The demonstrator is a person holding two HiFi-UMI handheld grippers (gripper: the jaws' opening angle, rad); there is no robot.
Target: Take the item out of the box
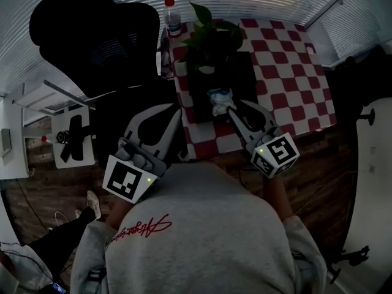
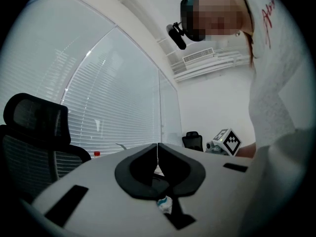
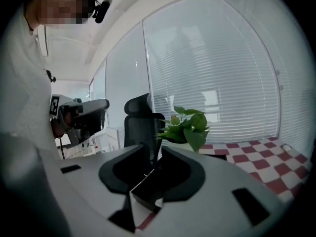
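A black box [image 1: 239, 81] stands on the checked tablecloth [image 1: 288, 72]. A crumpled white and blue item [image 1: 219, 100] lies at the box's near part; I cannot tell whether it rests inside or on the rim. My right gripper [image 1: 231, 109] has its tips just beside the item. In the right gripper view this gripper [image 3: 157, 153] shows a narrow gap with nothing between the jaws, and a corner of the box [image 3: 148, 194] below. My left gripper [image 1: 178, 110] hangs off the table's left edge with its jaws meeting. The left gripper view shows the same gripper [image 2: 158, 149] and the item [image 2: 164, 205].
A leafy green plant [image 1: 211, 35] stands at the box's far side. A bottle with a red cap [image 1: 173, 17] stands at the table's far left corner. A black office chair [image 1: 92, 35] stands left of the table. A white side table [image 1: 70, 139] stands further left.
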